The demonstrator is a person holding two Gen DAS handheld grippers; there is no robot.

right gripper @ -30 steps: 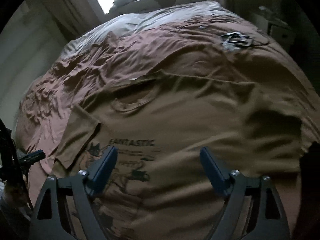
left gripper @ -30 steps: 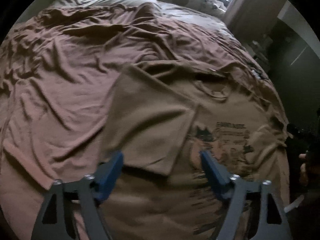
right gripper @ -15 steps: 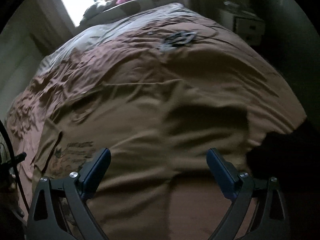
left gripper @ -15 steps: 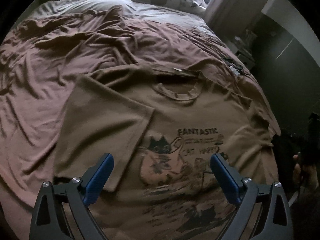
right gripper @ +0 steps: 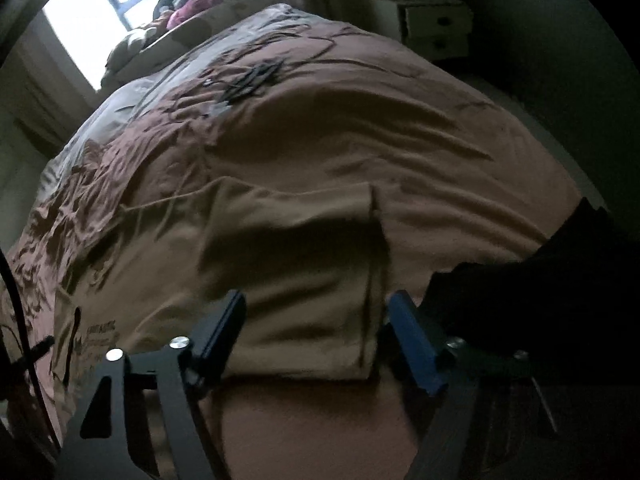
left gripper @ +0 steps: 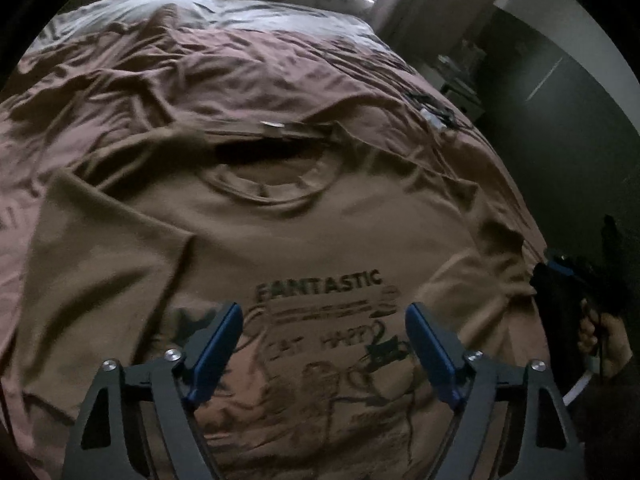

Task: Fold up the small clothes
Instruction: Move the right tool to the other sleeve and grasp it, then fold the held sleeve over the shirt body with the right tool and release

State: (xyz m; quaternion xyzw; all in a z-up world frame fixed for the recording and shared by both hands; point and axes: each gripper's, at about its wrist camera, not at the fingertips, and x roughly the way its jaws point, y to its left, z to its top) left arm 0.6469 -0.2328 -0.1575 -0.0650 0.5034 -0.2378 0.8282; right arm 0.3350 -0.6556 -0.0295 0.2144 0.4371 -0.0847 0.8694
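A tan T-shirt (left gripper: pixel 312 232) with a dark "FANTASTIC" cat print lies front up on a brown bedsheet (left gripper: pixel 140 92). Its left sleeve (left gripper: pixel 100 264) is folded in over the body. My left gripper (left gripper: pixel 324 332) is open and empty, hovering over the printed chest. My right gripper (right gripper: pixel 318 320) is open and empty, its jaws straddling the shirt's right sleeve (right gripper: pixel 304 256) near the sleeve's hem. In the left wrist view the right gripper and the hand holding it show at the bed's right edge (left gripper: pixel 576 288).
A tangle of dark cables (right gripper: pixel 252 78) lies on the sheet beyond the shirt. Pillows and pink clothes (right gripper: pixel 196 6) are piled at the head by a bright window. A white drawer unit (right gripper: pixel 432 30) stands beside the bed. A dark cloth (right gripper: pixel 520 300) lies at the bed's right edge.
Left gripper moved right, from over the folded left sleeve to over the chest print. Right gripper swung right, from the shirt's body to its right sleeve. Both stayed open.
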